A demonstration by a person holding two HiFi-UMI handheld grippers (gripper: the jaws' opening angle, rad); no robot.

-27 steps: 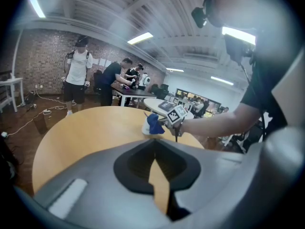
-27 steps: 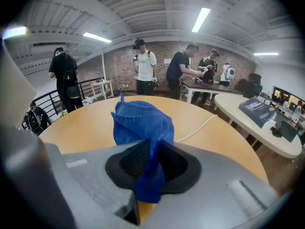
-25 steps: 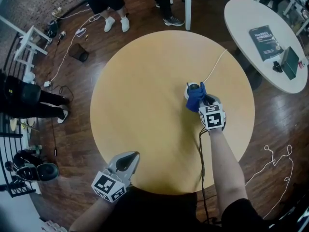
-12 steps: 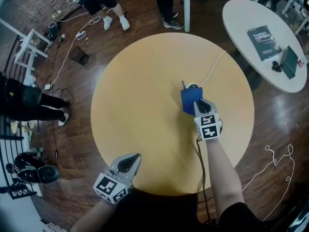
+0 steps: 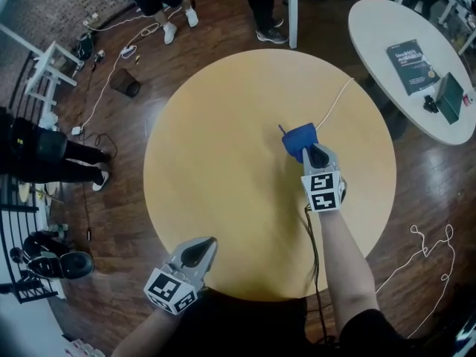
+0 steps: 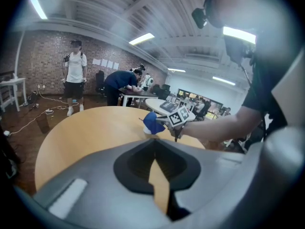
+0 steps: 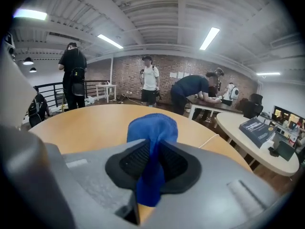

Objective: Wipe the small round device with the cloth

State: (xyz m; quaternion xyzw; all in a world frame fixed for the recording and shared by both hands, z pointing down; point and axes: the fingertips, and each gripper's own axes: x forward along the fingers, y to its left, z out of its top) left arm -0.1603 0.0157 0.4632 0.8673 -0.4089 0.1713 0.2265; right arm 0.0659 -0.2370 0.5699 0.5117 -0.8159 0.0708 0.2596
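My right gripper (image 5: 312, 153) is shut on a blue cloth (image 5: 300, 139), right of centre on the round tan table (image 5: 216, 169). The cloth lies over the small round device, which is hidden in the head view. In the left gripper view a bit of the white device (image 6: 147, 130) shows under the cloth (image 6: 152, 122), with the right gripper (image 6: 162, 123) beside it. In the right gripper view the cloth (image 7: 152, 128) bulges out between the pads of the right gripper (image 7: 153, 151). My left gripper (image 5: 201, 248) hangs shut and empty over the table's near edge, far from the device.
A white cable (image 5: 335, 103) runs from under the cloth to the table's far right edge. A second white table (image 5: 372, 28) at the upper right carries a book (image 5: 411, 56) and a dark box (image 5: 448, 97). People stand beyond the table, and cables lie on the wooden floor (image 5: 111, 73).
The right gripper has swept the cloth over the device; the white top seen earlier is now covered. The left gripper has stayed where it was.
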